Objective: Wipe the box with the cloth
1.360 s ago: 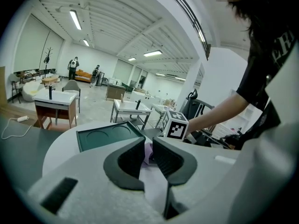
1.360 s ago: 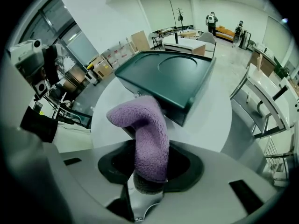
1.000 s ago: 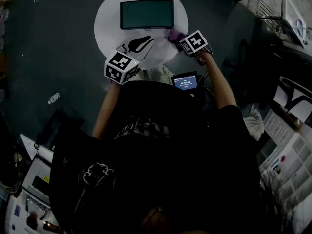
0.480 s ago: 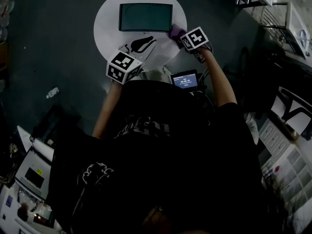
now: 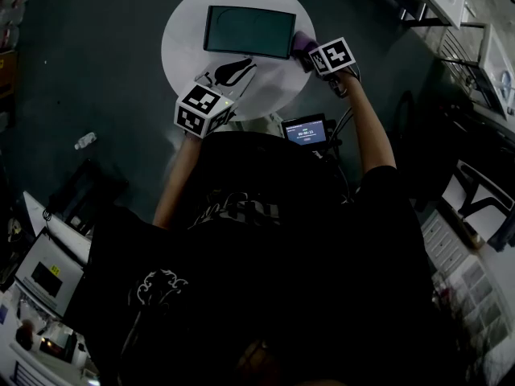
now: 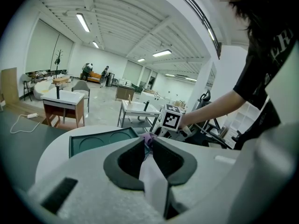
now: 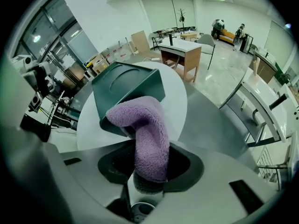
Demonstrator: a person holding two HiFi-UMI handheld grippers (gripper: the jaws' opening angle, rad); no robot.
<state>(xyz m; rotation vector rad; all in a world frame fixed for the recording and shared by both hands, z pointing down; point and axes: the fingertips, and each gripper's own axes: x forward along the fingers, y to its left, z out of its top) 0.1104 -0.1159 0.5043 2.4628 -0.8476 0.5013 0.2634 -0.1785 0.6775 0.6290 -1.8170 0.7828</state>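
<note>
With our right gripper (image 7: 148, 169) clamping the cloth (image 7: 142, 129) at one end of the box (image 5: 248, 30) on the table (image 5: 183, 39) and our left gripper (image 6: 148, 143) seemingly closed on nothing, wiping could shove the unbraced box.

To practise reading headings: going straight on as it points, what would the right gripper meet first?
The green box: the purple cloth held by the right gripper would reach its near end first, perhaps touching already.

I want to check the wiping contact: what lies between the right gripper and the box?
The purple cloth, held in the right gripper's jaws, reaches the box; the right gripper view shows it.
</note>
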